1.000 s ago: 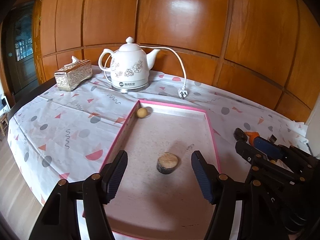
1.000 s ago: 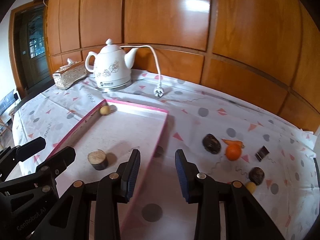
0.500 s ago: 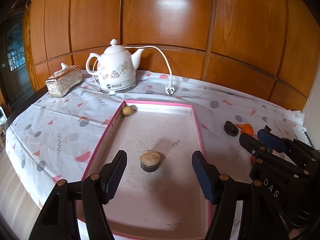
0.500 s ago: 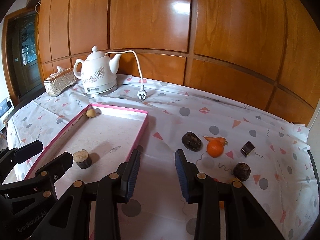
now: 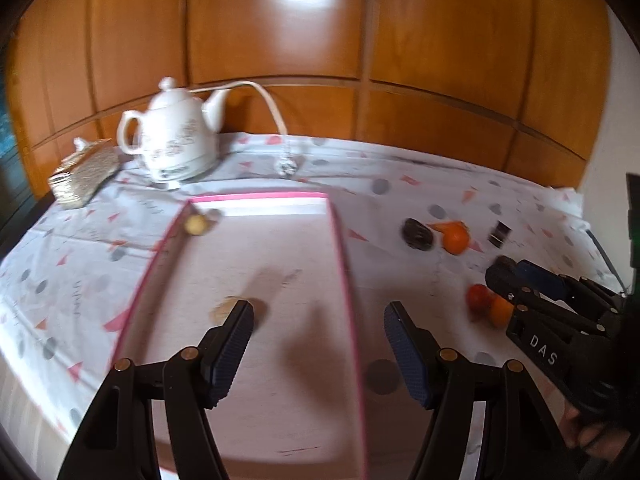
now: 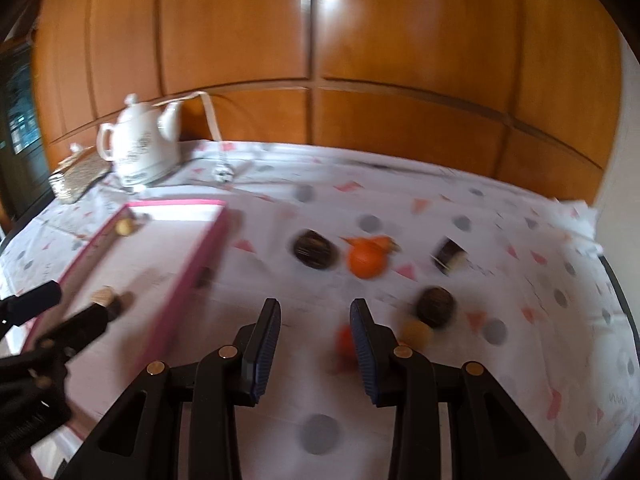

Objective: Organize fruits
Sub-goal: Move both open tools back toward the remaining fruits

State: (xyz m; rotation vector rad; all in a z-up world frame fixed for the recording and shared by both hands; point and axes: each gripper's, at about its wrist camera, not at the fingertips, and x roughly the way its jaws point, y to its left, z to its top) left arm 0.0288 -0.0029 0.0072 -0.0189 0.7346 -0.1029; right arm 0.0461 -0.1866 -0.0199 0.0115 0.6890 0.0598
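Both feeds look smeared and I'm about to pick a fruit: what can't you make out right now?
- Left wrist: brown piece in the pink tray partly hidden by the left gripper finger; kind unclear.
- Right wrist: red fruit half hidden behind the right gripper finger, blurred.
- Right wrist: yellowish fruit and dark round item smeared; touching or apart, cannot tell.
- Both: small dark block too blurred to identify.

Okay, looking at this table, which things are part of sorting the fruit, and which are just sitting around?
Part of the job:
- pink-rimmed tray
- small yellow fruit in the tray
- orange
- dark round fruits
- small red fruit
- both grippers, left gripper and right gripper, empty

Just lying about:
- white kettle
- tissue box
- small dark packet
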